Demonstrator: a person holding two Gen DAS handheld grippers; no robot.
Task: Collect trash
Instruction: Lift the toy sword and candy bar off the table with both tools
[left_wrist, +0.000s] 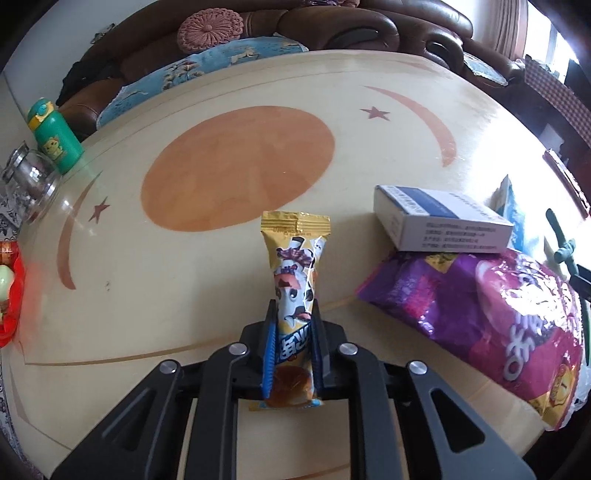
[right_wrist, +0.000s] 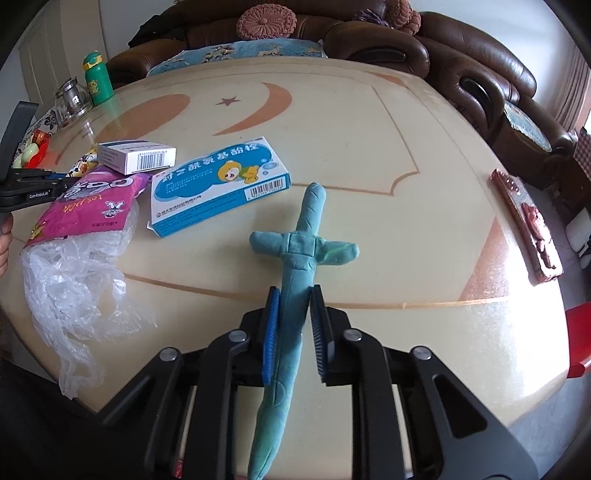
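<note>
- Nearest the lens in the left wrist view, the left gripper (left_wrist: 291, 314) was clenched on a yellow snack wrapper (left_wrist: 294, 280), which stood upright at lower centre of the frame
- Right of it in that view, a purple snack bag (left_wrist: 480, 314) lay on the bench (left_wrist: 240, 166), with a white and blue box (left_wrist: 439, 223) resting on the bag's far edge
- At the upper left of the frame stood a green bottle (left_wrist: 55, 138), with a glass jar (left_wrist: 31, 181) just beside it
- At lower centre of the right wrist view, the right gripper (right_wrist: 295, 306) was grasping a teal plush sword (right_wrist: 303, 251) by its blade, the hilt pointing away over the bench
- A blue medicine box (right_wrist: 218, 188) lay flat left of centre in that frame, near the sword's hilt
- Crumpled clear plastic (right_wrist: 74, 280) spread at the lower left, touching the purple bag's near end
</note>
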